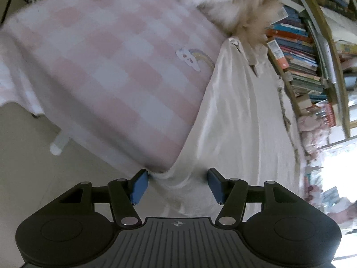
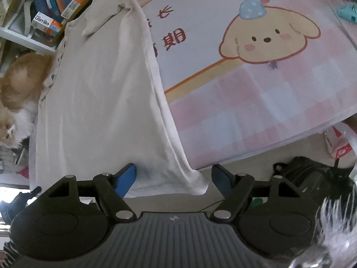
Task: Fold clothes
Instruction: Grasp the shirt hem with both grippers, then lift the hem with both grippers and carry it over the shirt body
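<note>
Both the left hand-held gripper [image 1: 177, 184] and the right hand-held gripper [image 2: 174, 182] gape unclenched over the shirt's [image 2: 98, 93] hem, so a shallow pinch could miss the cloth.

cream shirt [image 2: 100, 102]; pink-white checked bedsheet [image 1: 107, 67] with tan puppy print [image 2: 270, 38]; orange-white cat [image 2: 17, 98].

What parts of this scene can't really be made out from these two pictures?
- Left wrist view: the cat is blurred and cut off by the top edge; only fur shows.
- Left wrist view: the white garment has its near hem hidden behind the left gripper.
- Right wrist view: the book titles are too small to read.
- Right wrist view: printed characters on the pink bedsheet are partly covered by the garment.
- Right wrist view: a blurred streaky thing fills the bottom right corner.
</note>
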### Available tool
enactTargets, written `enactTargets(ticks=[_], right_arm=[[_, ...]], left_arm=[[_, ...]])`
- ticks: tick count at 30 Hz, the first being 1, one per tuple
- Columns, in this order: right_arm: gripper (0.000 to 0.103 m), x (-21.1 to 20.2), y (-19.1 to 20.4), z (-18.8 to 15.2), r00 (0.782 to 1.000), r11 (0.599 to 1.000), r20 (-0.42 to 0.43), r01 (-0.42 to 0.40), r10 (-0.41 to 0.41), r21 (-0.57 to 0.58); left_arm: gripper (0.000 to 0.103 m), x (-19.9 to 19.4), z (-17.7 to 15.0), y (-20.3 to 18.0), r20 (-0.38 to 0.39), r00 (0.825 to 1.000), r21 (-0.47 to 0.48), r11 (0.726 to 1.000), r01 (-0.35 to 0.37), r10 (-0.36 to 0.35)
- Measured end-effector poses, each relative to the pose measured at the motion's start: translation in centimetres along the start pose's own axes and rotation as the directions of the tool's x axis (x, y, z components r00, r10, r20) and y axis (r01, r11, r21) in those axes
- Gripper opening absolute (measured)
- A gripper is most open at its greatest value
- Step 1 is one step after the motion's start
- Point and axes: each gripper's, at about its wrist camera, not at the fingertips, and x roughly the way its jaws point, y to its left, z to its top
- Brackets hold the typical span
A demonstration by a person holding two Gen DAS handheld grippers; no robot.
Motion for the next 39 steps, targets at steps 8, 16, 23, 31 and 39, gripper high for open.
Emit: enactTargets(ticks=[8, 16, 23, 31, 39], right_arm=[[0.073, 0.3, 0.0, 0.4, 1.0, 1.0, -0.018, -0.007, 0.007, -0.011], [0.071, 0.5, 0.0, 0.6, 1.0, 1.0, -0.024, -0.016, 0.016, 0.002], [0.045, -0.1, -0.1, 0.1, 0.997, 0.997, -0.025, -0.075, 0.075, -0.004], [0.007, -1.1, 0.7, -0.7, 0.995, 0.995, -0.002, -0.096, 0.096, -0.005], [0.006, -4.7, -0.3, -2.4, 0.997, 0.999, 0.062, 0.044, -0.042, -0.028]], left_arm=[[0.066, 1.4, 0.8, -0.1, 0.009, 1.0, 0.005, 1.0, -0.025, 0.025], [0.057, 2.2, -0.2, 1.2, 0.025, 0.997, -0.144, 0.987, 0.075, -0.072], [0.015, 0.7, -1.2, 1.9, 0.012, 0.986, -0.174, 0.971, 0.167, -0.167], [0.006, -0.3, -1.7, -0.3, -0.015, 0.989, -0.006, 0.989, 0.149, -0.149], [0.006, 0.2, -3.7, -1.3, -0.112, 0.984, 0.065, 0.987, 0.15, -0.142]])
